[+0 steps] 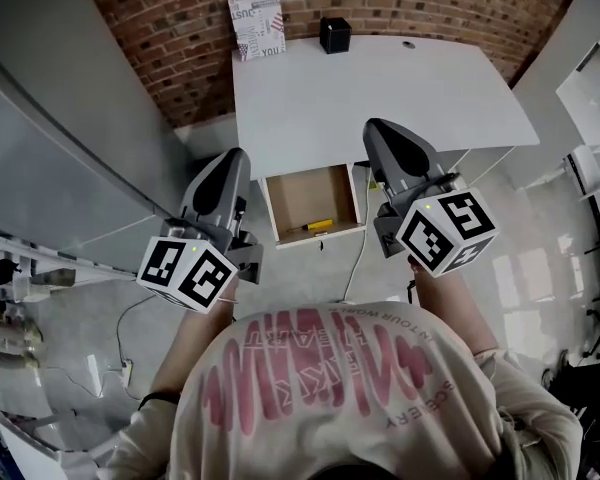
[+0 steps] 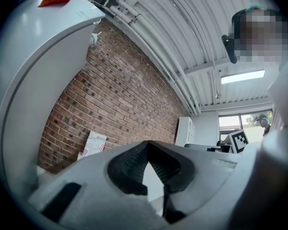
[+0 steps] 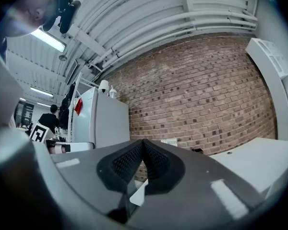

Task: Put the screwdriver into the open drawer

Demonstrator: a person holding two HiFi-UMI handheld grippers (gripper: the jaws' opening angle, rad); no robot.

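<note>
Yellow-handled screwdriver (image 1: 316, 226) lying inside open brown-lined drawer (image 1: 305, 190) of white counter (image 1: 380, 88), job apparently done; left tongs (image 2: 148, 150) and right tongs (image 3: 143, 147) both pressed together, empty, held clear of drawer.

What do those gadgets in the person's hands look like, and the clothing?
The left gripper and right gripper are grey moulded shells tapering to black ribbed pads, each carrying a white cube with black square markers. The person wears a pale T-shirt with pink print.

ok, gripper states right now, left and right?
left gripper: closed, nothing between the jaws.
right gripper: closed, nothing between the jaws.
</note>
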